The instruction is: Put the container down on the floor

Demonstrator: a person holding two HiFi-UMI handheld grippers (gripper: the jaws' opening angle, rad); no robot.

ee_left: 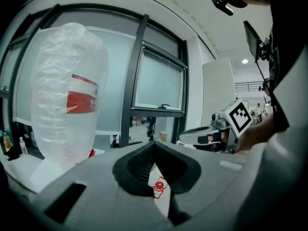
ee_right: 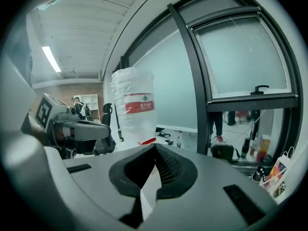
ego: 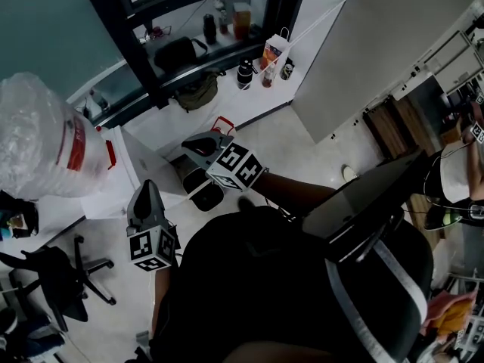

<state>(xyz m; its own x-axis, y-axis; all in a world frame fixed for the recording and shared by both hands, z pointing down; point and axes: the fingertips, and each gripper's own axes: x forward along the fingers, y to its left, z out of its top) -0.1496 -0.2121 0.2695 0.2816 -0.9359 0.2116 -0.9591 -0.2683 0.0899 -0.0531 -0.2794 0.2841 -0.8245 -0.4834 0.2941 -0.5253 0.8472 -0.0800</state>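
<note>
The head view looks steeply down from above the person, close over the left gripper [ego: 149, 186] and right gripper [ego: 186, 147], with the floor [ego: 280, 146] farther off. Each gripper view rides just behind its own jaws and faces nearly level toward the window frame [ee_left: 134, 81]; all three share the wrapped container [ee_right: 134, 107], and each gripper view catches the other gripper.

Left gripper [ego: 146, 205] and right gripper [ego: 203, 145], both with jaws closed and empty, held side by side, pointing forward.
</note>
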